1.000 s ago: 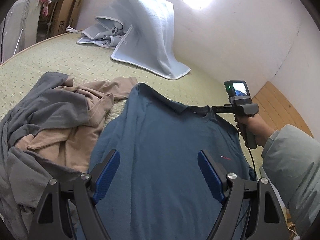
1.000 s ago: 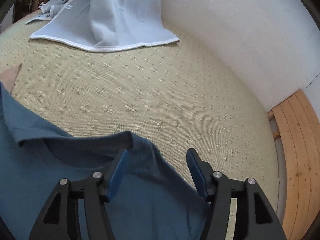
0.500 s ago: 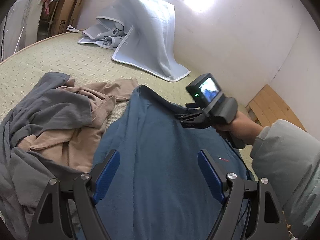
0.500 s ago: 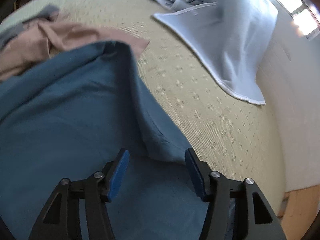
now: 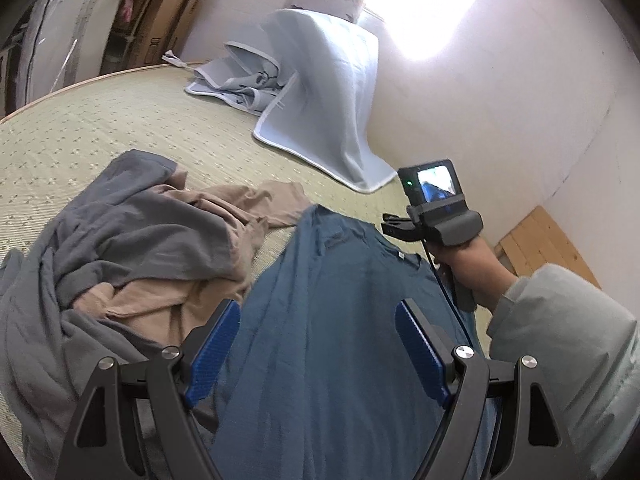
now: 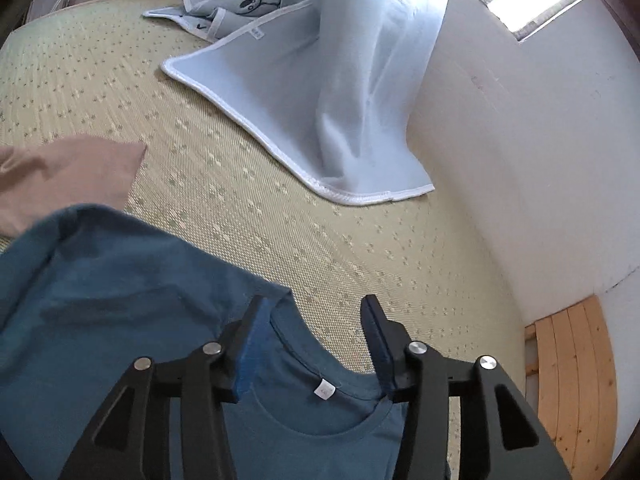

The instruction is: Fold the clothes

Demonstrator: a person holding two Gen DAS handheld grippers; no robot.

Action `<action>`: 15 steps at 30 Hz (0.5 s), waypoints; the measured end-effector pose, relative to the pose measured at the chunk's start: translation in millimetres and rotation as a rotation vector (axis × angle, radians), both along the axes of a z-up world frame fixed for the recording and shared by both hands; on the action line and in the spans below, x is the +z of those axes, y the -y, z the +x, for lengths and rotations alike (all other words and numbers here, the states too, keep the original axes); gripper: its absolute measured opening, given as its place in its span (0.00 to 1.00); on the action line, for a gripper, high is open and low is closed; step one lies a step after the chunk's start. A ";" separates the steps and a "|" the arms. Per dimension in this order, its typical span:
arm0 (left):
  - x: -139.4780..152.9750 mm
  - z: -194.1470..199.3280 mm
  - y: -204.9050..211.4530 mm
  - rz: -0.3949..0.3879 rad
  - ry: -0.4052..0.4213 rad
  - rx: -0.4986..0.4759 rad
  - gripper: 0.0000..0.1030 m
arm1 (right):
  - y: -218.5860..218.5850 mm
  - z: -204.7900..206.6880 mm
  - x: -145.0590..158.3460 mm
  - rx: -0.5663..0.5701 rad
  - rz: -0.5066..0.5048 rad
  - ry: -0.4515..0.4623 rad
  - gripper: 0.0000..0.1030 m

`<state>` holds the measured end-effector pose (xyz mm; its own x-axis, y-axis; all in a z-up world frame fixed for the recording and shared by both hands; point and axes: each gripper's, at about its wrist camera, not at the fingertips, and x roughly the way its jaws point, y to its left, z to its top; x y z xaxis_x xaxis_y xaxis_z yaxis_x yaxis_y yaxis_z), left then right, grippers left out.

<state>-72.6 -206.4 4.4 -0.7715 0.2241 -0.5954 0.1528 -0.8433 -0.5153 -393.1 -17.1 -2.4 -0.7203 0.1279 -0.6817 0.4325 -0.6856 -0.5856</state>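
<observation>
Blue shirt collar between spread right gripper fingers.

Blue T-shirt spread lengthwise on the woven mat, collar at the far end. Left gripper above the shirt's near half, blue pads wide apart, nothing between them. Right gripper at the shirt's collar, held by a hand in a pale green sleeve; jaw gap not readable. Left of the shirt, heaped grey garment over a tan garment, tan edge touching the shirt. Beyond the shirt, a light blue blanket draped against the wall.
</observation>
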 end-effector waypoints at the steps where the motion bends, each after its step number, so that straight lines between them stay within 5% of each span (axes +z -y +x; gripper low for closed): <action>1: 1.6 0.7 3.7 0.000 -0.004 0.008 0.81 | 0.1 3.4 3.0 0.001 -0.010 0.003 0.50; 9: 18.7 10.9 46.8 0.050 -0.050 0.086 0.81 | -6.8 50.7 46.3 0.034 -0.193 0.028 0.50; 15: 36.5 23.4 65.3 0.086 -0.110 0.106 0.81 | -39.1 132.2 102.4 0.081 -0.311 0.023 0.51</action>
<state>-49.2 -271.6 40.9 -0.8530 0.1838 -0.4885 0.1777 -0.7777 -0.6030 -260.9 22.0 100.0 -0.7037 -0.1467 -0.6952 0.5039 -0.7929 -0.3427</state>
